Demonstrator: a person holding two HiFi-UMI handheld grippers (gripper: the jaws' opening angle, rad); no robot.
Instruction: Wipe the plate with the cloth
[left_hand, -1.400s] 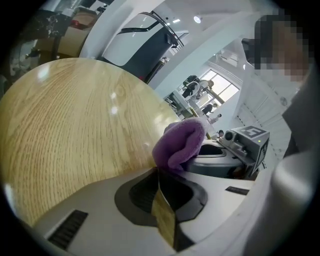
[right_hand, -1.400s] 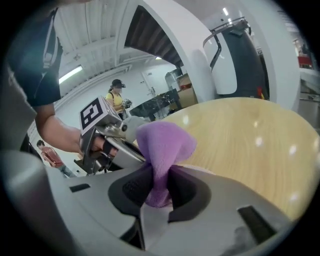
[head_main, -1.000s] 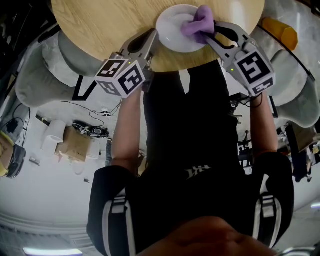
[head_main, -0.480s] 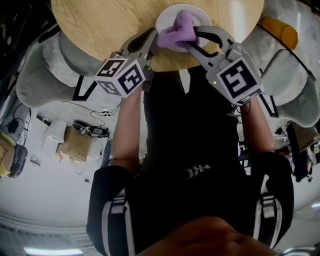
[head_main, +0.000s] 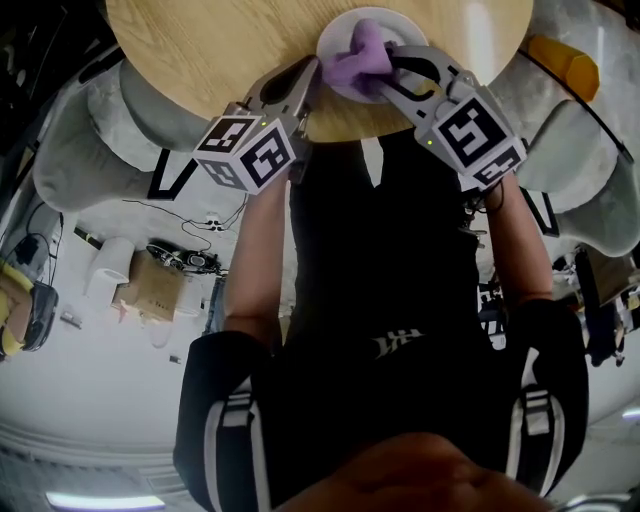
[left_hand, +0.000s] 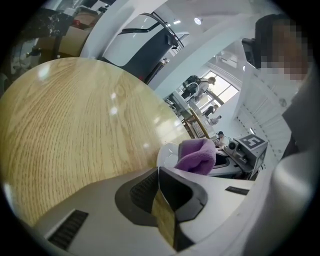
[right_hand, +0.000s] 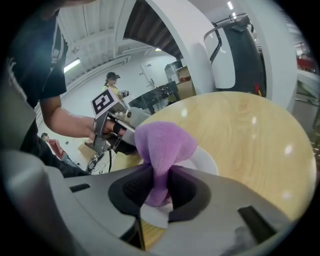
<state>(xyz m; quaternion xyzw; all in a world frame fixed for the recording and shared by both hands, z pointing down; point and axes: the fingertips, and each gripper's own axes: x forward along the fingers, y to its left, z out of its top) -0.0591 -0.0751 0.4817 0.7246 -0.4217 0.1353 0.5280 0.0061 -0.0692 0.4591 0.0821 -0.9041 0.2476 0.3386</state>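
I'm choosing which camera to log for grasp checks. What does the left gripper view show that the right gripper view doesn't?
Only the left gripper view: the left hand-held gripper with its jaws closed together, and the other gripper's marker cube.
Only the right gripper view: the right hand-held gripper clamped on the purple cloth, and the left one's marker cube above a person's forearm.
Both: the cloth at the white plate on the wooden table.

Setting: open lab or workshop hall.
Evidence: ceiling strip lights (right_hand: 72, 65), loose floor cables (head_main: 165, 208), cardboard box (head_main: 155, 287), other workers (left_hand: 205, 87).
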